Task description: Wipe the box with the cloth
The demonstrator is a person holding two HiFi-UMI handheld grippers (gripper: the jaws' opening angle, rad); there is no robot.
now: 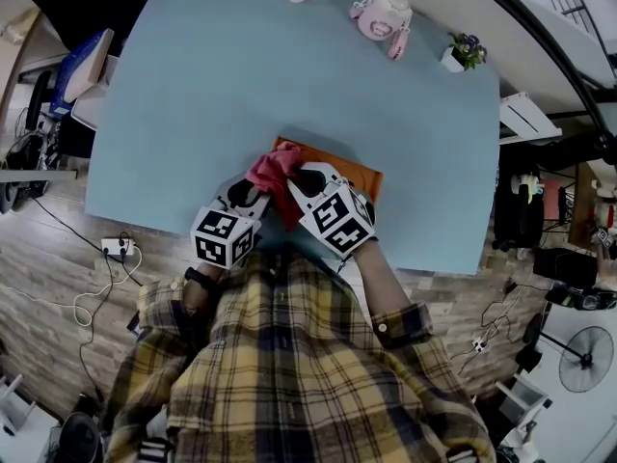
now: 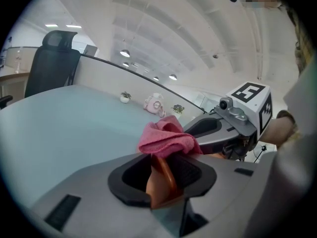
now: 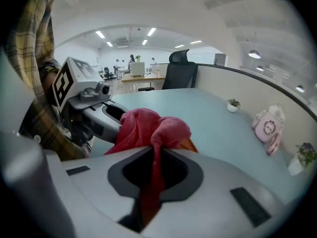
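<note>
The orange box (image 1: 359,176) lies near your edge of the table (image 1: 193,114). Your left gripper (image 2: 161,175) clamps its wall, and your right gripper (image 3: 154,170) pinches the cloth (image 1: 273,169), bunched on the box. Wiping looks barely begun. Open tabletop lies beyond, with the pink clock (image 1: 384,15) well apart.

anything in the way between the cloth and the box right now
Nothing visible does. The cloth, clamped in the right gripper, is bunched right over the orange box and seems to rest on it. The left gripper grips the box's near edge, beside the cloth, not under it.
</note>
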